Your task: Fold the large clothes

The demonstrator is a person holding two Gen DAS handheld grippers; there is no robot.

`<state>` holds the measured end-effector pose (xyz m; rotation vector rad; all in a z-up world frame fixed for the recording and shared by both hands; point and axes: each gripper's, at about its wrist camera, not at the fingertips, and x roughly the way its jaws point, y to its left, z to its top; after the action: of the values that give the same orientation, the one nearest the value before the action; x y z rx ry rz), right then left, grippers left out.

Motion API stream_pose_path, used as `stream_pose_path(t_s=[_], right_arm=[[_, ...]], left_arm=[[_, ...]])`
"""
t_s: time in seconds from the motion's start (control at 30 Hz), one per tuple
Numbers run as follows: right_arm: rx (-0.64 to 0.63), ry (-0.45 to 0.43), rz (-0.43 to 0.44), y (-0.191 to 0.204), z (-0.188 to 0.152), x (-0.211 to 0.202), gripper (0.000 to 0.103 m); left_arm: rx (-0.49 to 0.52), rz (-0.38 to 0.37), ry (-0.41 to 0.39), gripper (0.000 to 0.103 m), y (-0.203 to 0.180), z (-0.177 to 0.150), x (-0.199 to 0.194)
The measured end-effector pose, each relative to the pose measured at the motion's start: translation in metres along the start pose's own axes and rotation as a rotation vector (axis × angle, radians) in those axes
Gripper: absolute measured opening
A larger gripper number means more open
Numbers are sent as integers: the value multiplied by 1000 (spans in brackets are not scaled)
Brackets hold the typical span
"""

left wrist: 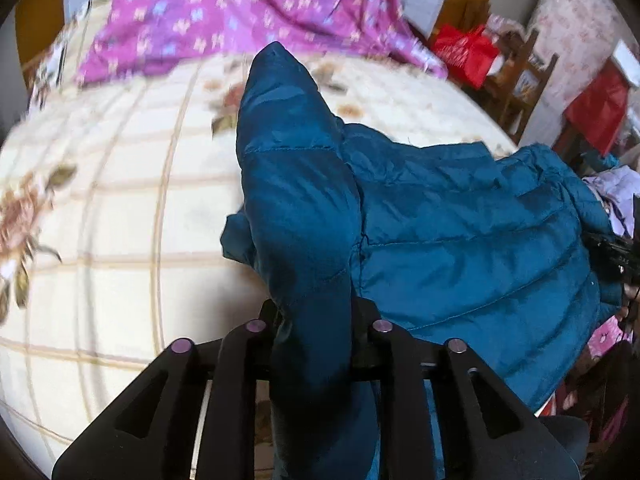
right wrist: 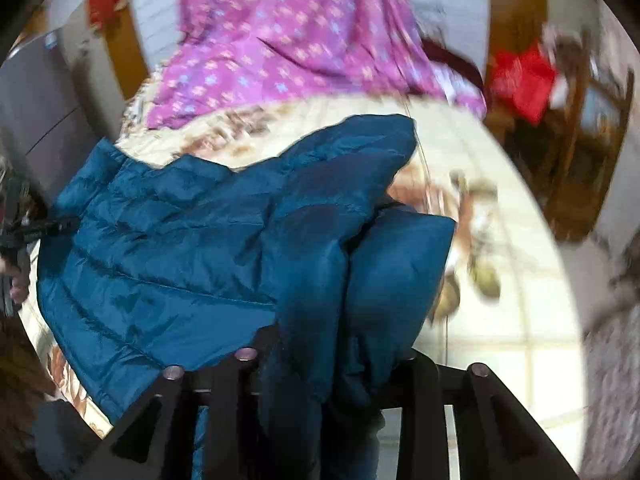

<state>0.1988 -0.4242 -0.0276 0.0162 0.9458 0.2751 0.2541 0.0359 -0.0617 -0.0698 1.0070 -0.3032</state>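
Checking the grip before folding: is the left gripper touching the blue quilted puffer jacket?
Touching: the left wrist view shows the blue quilted puffer jacket pinched in the left gripper.

teal-blue quilted puffer jacket [left wrist: 460,232] w/ stitched bands, on a cream bedspread [left wrist: 120,208] w/ tan grid lines & brown-pink flower prints. behind it, magenta-purple cloth [left wrist: 240,12] w/ small pale blue & peach motifs. red bag [left wrist: 464,52] at the side. black grippers [left wrist: 316,320].

Jacket [left wrist: 460,240] on bed [left wrist: 120,200], one fold between left tongs [left wrist: 316,320], another between right tongs [right wrist: 332,356]. Quilt [left wrist: 240,8] at bed's far end, behind jacket. Chair [left wrist: 516,80] with bag [left wrist: 464,52] beyond bed, right.
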Motion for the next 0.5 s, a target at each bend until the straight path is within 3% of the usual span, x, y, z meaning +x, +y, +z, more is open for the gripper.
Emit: stream_pose_path(t_s=[0.13,0.23,0.33,0.43,0.47,0.5], right_arm=[[261,40,92,-38,-19,8,49],[366,-18,115,-54,-28,-17,51],[383,-76,49,-53,-35,-56,51],[342,-136,26,-27,-49,-97,51],[317,-153,24,-14,-56,-111,52],[298,-159,9,-3,-62,-120,57]], left_arm=[[-28,-8,-1,34,13,-5,-5],[-67,13,-38,41,26,-6,-27],[-88,38,-103,41,36,-13,-62],[-47,49,-170,43,27,-30,-99],[-24,60,-190,46,19,-38,-111],[-6,68,-212,61,9,-49,-124]])
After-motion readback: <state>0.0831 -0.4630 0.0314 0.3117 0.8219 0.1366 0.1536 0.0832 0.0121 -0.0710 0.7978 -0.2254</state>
